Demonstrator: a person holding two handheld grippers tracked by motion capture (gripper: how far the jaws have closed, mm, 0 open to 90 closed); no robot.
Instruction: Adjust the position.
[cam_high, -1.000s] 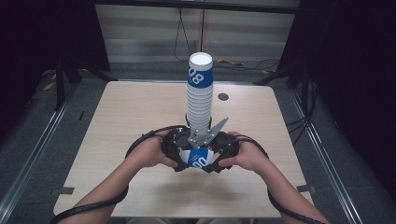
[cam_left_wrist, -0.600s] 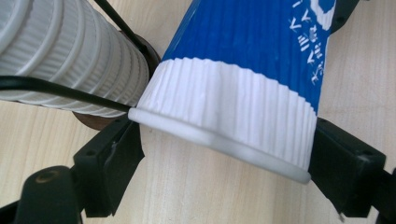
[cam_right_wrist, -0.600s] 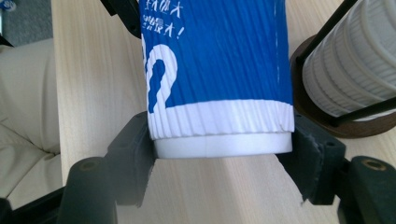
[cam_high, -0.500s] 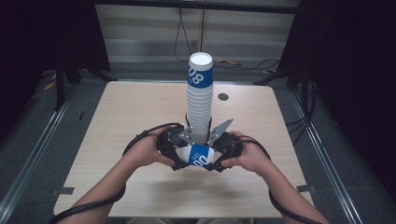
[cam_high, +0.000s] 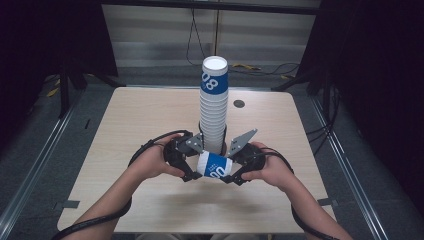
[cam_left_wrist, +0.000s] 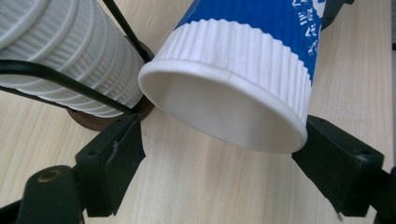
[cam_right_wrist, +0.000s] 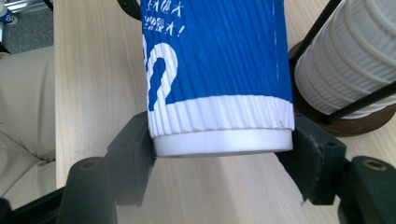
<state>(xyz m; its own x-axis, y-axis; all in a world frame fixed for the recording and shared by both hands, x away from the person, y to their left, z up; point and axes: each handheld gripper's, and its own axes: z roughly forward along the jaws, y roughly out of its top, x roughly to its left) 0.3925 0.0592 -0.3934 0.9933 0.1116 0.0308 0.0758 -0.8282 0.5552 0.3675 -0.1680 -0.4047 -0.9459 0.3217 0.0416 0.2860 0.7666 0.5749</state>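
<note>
Both grippers met at the near middle of the table (cam_high: 125, 125), sharing one blue-and-white ribbed paper cup (cam_high: 214, 165) held on its side between them. From the person's left, the left gripper (cam_left_wrist: 219, 172) had its jaws spread wide across the cup's open mouth. The right jaw touched the rim; the left jaw stood apart from it, so that side looked more like a cradle than a clamp. From the right, the right gripper (cam_right_wrist: 219, 168) had its jaws closed in against the cup's narrower base end, one on each side, which looked like the firmer hold. Held by both ends like this, the cup was probably being passed across or turned over. Its inside showed plain white and empty in the left gripper view.

Just beyond the grippers stood the tall stack of nested paper cups (cam_high: 214, 107), seated upside down in a black wire holder on a round wooden base (cam_right_wrist: 327, 121). Only the topmost cup of the stack showed its blue band. The held cup lay just beside the foot of that stack.
</note>
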